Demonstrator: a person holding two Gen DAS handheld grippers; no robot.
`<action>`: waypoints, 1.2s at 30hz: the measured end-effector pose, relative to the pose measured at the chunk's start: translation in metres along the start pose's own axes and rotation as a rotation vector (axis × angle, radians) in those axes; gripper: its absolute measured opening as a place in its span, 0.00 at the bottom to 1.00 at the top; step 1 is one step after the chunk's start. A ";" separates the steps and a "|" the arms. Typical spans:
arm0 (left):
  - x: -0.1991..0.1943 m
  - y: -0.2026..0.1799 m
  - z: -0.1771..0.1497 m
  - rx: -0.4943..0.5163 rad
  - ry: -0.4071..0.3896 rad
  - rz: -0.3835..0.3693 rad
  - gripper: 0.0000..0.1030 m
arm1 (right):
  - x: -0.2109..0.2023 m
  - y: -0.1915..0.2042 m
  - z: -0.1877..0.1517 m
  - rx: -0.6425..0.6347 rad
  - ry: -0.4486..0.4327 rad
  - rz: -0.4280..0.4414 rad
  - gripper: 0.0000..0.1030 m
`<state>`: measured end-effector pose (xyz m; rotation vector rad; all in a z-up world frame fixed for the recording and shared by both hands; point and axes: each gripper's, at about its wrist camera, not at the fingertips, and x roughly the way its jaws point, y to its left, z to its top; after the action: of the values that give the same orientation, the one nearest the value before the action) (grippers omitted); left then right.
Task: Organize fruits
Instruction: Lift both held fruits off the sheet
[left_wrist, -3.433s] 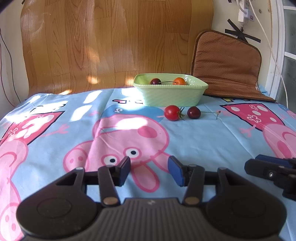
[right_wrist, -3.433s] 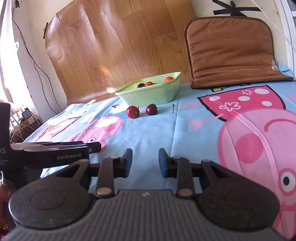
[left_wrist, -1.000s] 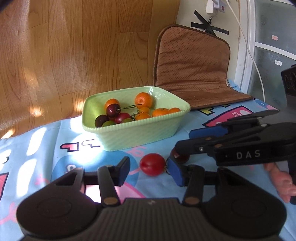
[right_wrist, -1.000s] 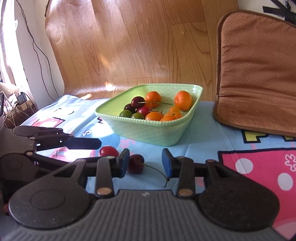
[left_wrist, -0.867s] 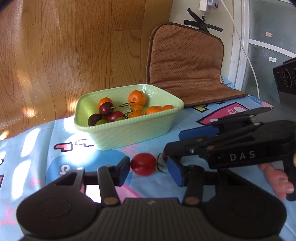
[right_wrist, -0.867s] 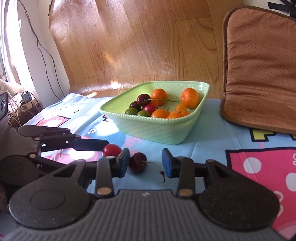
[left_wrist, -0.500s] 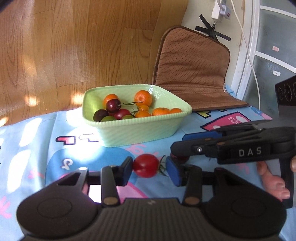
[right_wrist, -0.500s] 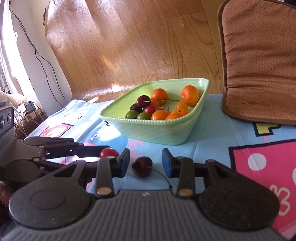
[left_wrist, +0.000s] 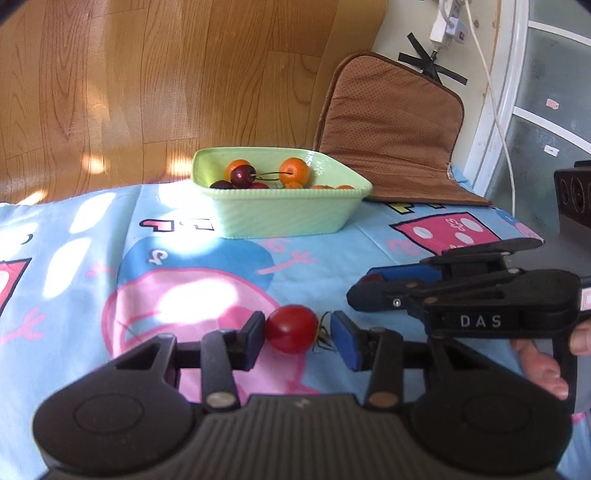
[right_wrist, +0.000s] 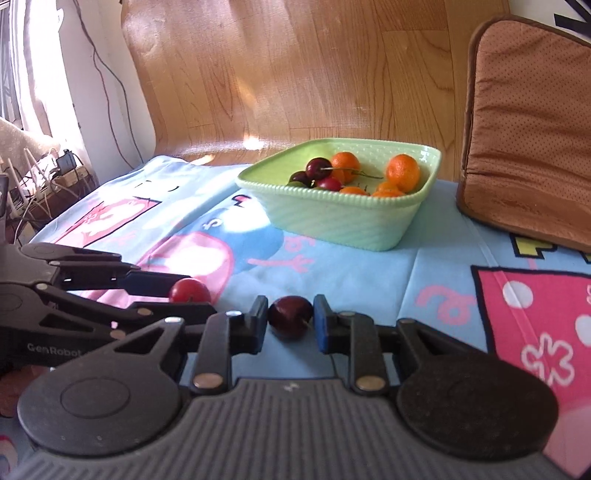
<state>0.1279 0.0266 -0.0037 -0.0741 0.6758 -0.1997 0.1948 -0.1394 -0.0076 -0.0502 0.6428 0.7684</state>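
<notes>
Bright window sunlight — glaring patches on the cloth, perhaps slight blur, fisheye-bent edges

A surface covered by a blue cartoon-print cloth. On it sit a green dish of fruit and, behind that, a brown cushion. Nearer, a red tomato and a dark cherry lie near each other.

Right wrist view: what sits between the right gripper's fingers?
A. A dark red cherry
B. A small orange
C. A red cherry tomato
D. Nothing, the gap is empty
A. The dark cherry lies between the fingers of the right gripper, which have just been closing and now touch it on both sides; the red tomato sits further left at the left gripper, and the oranges stay in the green bowl.
</notes>
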 end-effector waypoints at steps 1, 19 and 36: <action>-0.005 -0.007 -0.006 0.009 -0.002 0.001 0.39 | -0.008 0.007 -0.008 -0.003 0.000 0.004 0.28; -0.087 -0.068 -0.073 0.039 -0.030 0.011 0.39 | -0.105 0.080 -0.095 0.035 -0.132 -0.124 0.26; -0.091 -0.068 -0.088 0.051 -0.045 0.064 0.39 | -0.096 0.099 -0.113 -0.040 -0.134 -0.202 0.27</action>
<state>-0.0074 -0.0217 -0.0074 -0.0077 0.6268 -0.1532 0.0183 -0.1590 -0.0273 -0.0982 0.4869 0.5845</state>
